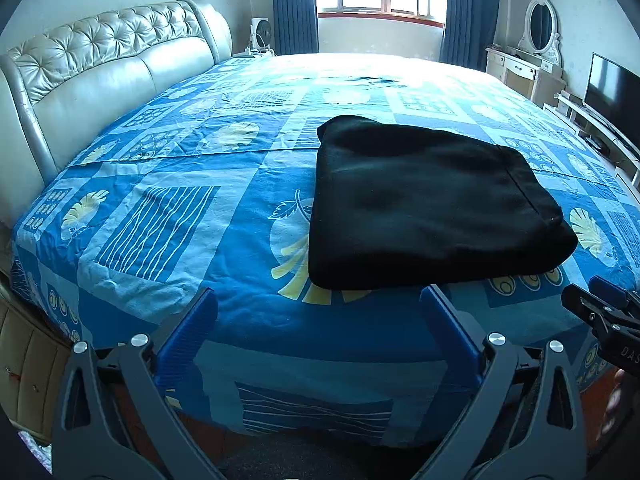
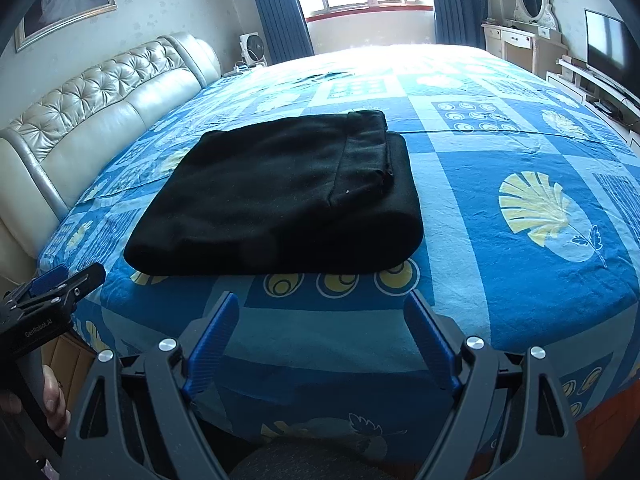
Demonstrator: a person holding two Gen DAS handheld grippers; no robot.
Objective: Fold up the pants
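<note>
Black pants (image 1: pixel 420 208) (image 2: pixel 272 196) lie folded into a thick rectangle on the blue patterned bed sheet (image 1: pixel 160 220) (image 2: pixel 500 152), near the front edge of the bed. My left gripper (image 1: pixel 318 292) hangs open just short of the bundle's near edge, nothing between its blue pads. My right gripper (image 2: pixel 321 295) is open too and holds nothing, hovering in front of the pants' near right part. Each gripper shows at the side of the other's view: the right one (image 1: pixel 596 300), the left one (image 2: pixel 60 280). Neither touches the cloth.
A padded cream headboard (image 1: pixel 100 72) runs along the left. A wooden nightstand (image 1: pixel 28 376) stands at the near left corner. A dresser with an oval mirror (image 1: pixel 536 52) and a TV (image 1: pixel 612 84) stand on the right. A hand (image 2: pixel 52 400) grips the left handle.
</note>
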